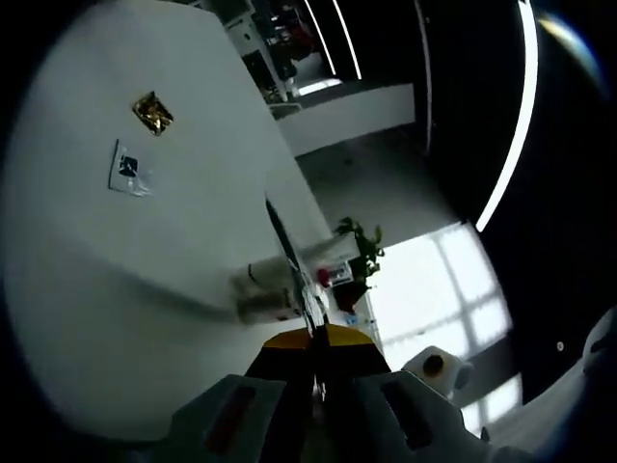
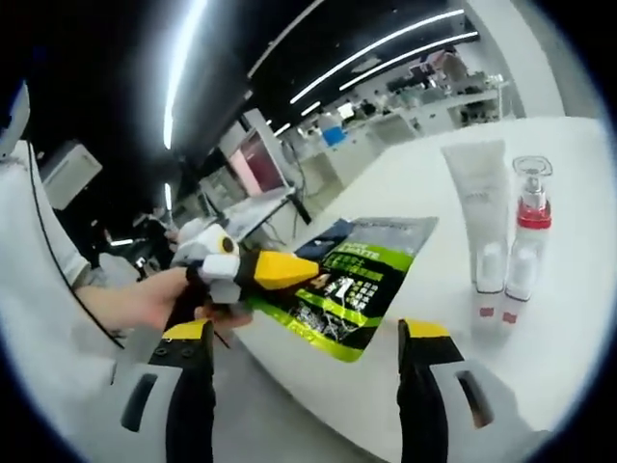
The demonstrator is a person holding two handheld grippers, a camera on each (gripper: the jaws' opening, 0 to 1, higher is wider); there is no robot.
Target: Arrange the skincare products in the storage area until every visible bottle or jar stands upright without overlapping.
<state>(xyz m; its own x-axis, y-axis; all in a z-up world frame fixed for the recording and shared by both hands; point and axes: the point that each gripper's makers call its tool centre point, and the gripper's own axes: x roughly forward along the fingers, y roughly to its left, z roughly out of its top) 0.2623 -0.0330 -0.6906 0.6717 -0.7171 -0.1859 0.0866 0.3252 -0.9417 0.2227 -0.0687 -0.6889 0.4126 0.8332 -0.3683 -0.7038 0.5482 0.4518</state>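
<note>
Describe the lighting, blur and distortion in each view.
Left gripper view: strongly rolled, the white table bulges from fisheye distortion, and the window glare is blown out. Right gripper view: ceiling strip lights curve, the green pouch and tube look sharp, and the background is soft.

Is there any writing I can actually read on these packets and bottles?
None is clear enough to quote.
Green and black packet, held by the left tongs: white lettering, too blurred.
White tube: faint print, too small.
Pump bottle: no readable label.
Small card and gold packet on the table: too small.
</note>
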